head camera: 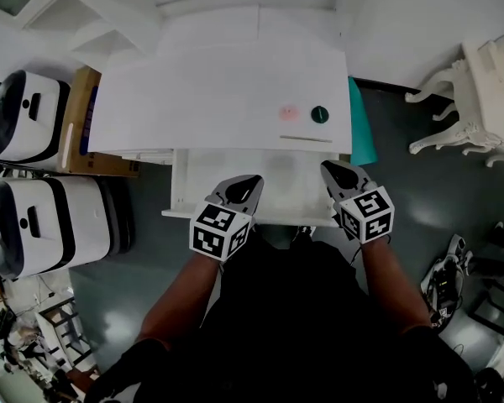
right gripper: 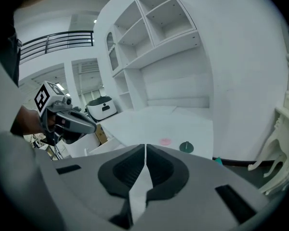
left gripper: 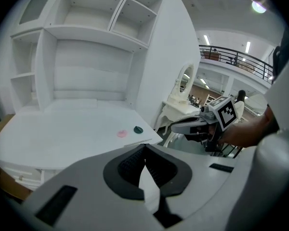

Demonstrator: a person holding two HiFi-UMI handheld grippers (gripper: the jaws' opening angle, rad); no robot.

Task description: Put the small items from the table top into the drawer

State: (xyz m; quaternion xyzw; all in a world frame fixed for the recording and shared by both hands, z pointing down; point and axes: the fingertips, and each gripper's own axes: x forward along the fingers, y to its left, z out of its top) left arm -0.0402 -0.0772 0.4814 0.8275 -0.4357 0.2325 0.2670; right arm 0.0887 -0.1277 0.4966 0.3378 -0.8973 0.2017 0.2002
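Observation:
On the white table top (head camera: 210,82) lie three small items near the front right: a pink disc (head camera: 288,112), a dark green round piece (head camera: 319,114) and a thin white stick (head camera: 307,138). The disc (left gripper: 122,134) and green piece (left gripper: 138,129) also show in the left gripper view, and in the right gripper view as disc (right gripper: 165,141) and green piece (right gripper: 186,147). The drawer (head camera: 185,183) under the table stands pulled out. My left gripper (head camera: 250,180) and right gripper (head camera: 329,168) hover over the drawer, both shut and holding nothing.
White shelving (left gripper: 86,42) rises behind the table. Two white-and-black machines (head camera: 34,217) and a cardboard box (head camera: 76,120) stand to the left. An ornate white table (head camera: 487,91) is at the right, and a teal panel (head camera: 359,124) lies beside the table's right edge.

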